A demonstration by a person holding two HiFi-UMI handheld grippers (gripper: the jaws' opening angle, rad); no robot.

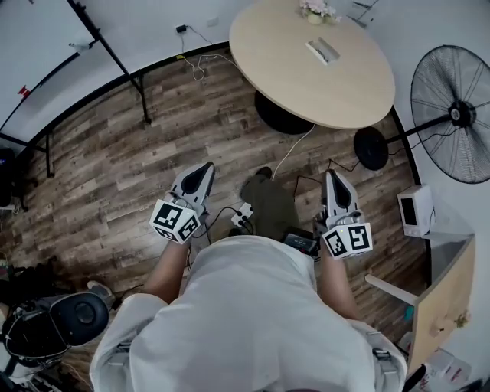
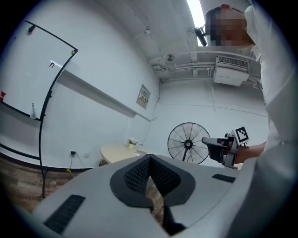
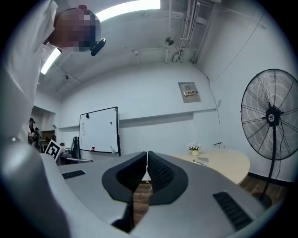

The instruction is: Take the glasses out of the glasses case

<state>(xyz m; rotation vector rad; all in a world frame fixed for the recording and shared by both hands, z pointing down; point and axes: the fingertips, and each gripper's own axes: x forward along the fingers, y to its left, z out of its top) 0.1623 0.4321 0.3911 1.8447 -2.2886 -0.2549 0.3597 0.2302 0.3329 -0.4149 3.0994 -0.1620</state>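
Glasses case (image 1: 322, 50) – where's it?
– Small grey box, prob. the case, on the round table (image 1: 283, 73), far side, near the flower pot (image 1: 315, 14). Well apart from both my claws.
– Claws?
– L gripper (image 1: 205, 168) & R gripper (image 1: 331, 176): each closed tip to tip, nothing btw the jaws. I hold both low over the wood floor (image 1: 115, 168), pointing fwd.
– Else?
– Standing fan (image 1: 458, 115) right of the table.

fan (image 1: 453, 115) cut off, table item (image 1: 322, 50) unclear
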